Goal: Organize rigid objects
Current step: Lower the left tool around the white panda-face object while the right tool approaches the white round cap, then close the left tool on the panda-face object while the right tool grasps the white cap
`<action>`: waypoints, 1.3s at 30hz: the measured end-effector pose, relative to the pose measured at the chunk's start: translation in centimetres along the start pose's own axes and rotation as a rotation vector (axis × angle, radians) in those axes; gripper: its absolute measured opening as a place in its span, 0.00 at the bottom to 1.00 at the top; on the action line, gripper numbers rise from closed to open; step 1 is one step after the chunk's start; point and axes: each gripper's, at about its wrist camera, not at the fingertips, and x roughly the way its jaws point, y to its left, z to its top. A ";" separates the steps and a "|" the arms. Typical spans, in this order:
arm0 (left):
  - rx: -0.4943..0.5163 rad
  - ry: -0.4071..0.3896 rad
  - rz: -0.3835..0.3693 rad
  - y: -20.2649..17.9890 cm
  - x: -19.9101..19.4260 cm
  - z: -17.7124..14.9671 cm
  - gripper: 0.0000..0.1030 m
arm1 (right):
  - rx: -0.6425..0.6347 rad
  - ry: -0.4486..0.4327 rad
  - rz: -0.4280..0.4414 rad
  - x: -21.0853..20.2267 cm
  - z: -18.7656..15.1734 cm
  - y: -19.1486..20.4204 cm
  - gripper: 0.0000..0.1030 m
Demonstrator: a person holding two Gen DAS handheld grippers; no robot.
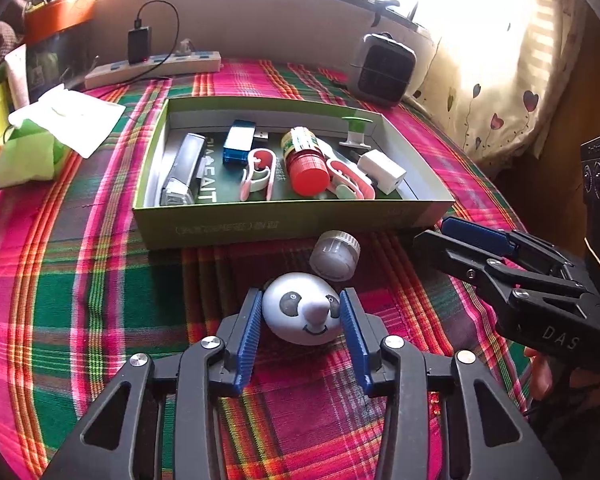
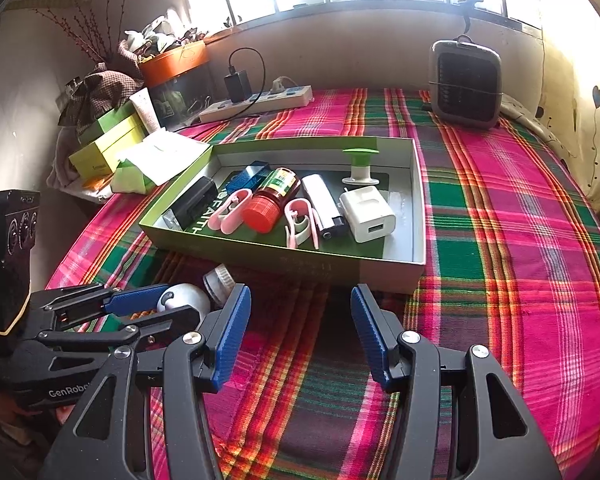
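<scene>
Left gripper [image 1: 302, 312] pads bracket the panda egg [image 1: 300, 308], contact unclear; smooth, rounded, slippery, so it needs a mid-belly grip; right gripper [image 2: 300, 336] spread, empty.

The right claw [image 2: 300, 336] hangs wide apart over the plaid cloth [image 2: 520, 280], nothing between its blue pads; at left the left claw [image 2: 156, 312] brackets a white panda ball [image 2: 184, 298] near the green box [image 2: 320, 264]

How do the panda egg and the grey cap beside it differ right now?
The panda egg sits between the left gripper pads; the grey cap lies free behind it. The egg is bigger, white, with a painted face; the cap is plain with a ribbed rim. Both lie outside the box.
</scene>
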 end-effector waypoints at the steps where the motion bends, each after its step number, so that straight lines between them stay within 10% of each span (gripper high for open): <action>1: -0.004 -0.003 0.003 0.2 -0.2 -0.1 0.35 | -0.004 0.004 0.004 0.1 0.0 0.2 0.52; 35: -0.142 -0.014 -0.048 4.7 -1.7 -1.2 0.29 | -0.133 0.093 0.031 5.2 0.7 4.9 0.52; 39: -0.161 -0.012 -0.072 5.1 -1.8 -1.2 0.32 | -0.117 0.099 0.058 5.4 0.8 4.7 0.40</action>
